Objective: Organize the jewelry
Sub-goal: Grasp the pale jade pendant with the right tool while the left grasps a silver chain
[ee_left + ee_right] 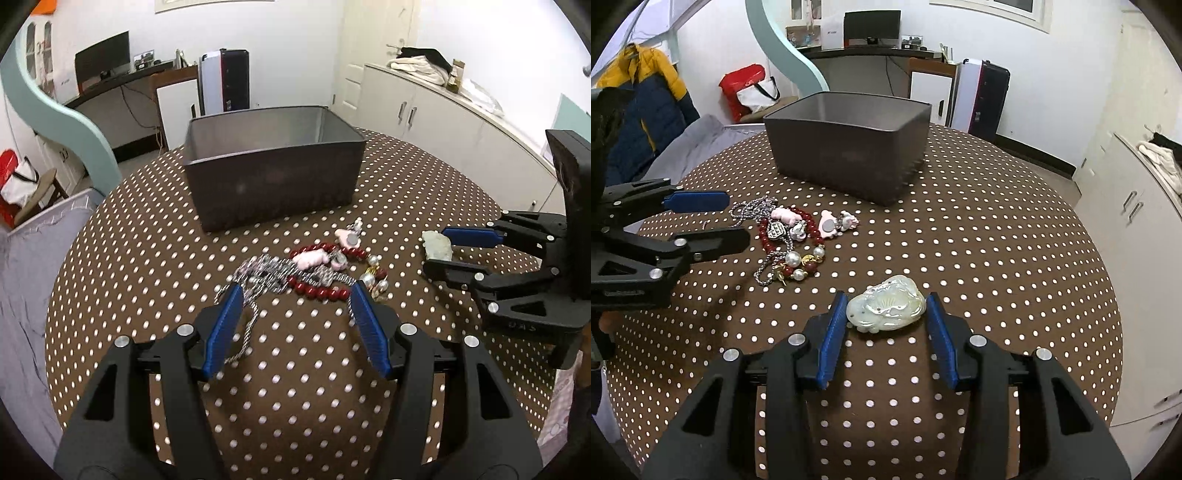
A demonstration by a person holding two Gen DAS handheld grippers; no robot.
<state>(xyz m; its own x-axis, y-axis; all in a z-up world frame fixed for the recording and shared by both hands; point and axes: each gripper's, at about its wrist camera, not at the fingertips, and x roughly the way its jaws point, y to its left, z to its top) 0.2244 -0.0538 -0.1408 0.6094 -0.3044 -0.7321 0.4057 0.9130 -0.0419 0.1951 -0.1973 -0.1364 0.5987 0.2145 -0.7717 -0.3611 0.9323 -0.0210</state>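
Pale green jade, carved as a pendant (pixel 886 308), lies on the brown dotted tablecloth (pixel 997 258) between the blue pads of the right gripper (pixel 886 321); the left pad seems to touch its edge, the right pad is just beside it, so the jaws are spread about as wide as the stone and do not yet clamp it. To the left of it lies a tangled pile: a red bead bracelet (pixel 766 230), a silver chain (pixel 753 208), pearl beads (pixel 793 258) and small pink charms (pixel 827 223). The left gripper (pixel 295 295) hangs over the near edge of this pile with its jaws wide apart and nothing between them. Farther back on the table stands a dark gray box (pixel 849 162), open on top, well apart from the pendant. White cabinets (pixel 1137 199) stand at the right.
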